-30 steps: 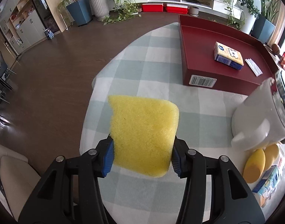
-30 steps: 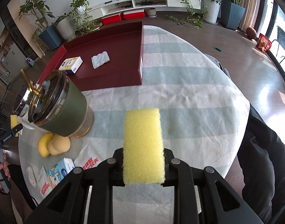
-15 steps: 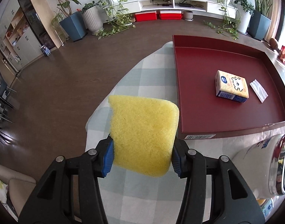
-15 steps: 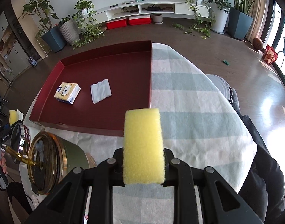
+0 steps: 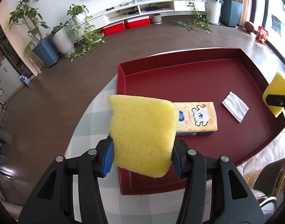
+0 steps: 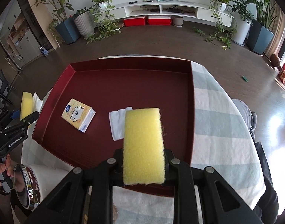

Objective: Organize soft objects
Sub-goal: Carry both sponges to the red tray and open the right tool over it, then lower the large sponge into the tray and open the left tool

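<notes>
Around you lies a living room with a dark wood floor, potted plants and a long white shelf unit [image 6: 161,9] on the far wall, and below your hands a table under a checked cloth [image 6: 217,130] carries a big dark-red tray [image 6: 123,85]. Inside it a tissue pack [image 6: 78,114] lies near its left wall, a folded white cloth [image 6: 117,124] just right of that. Your left gripper [image 5: 142,160] is clenched on a wide yellow sponge [image 5: 144,136] over the tray's near left corner, while your right gripper [image 6: 144,166] clamps a narrower yellow sponge [image 6: 143,145] upright above the near edge.
</notes>
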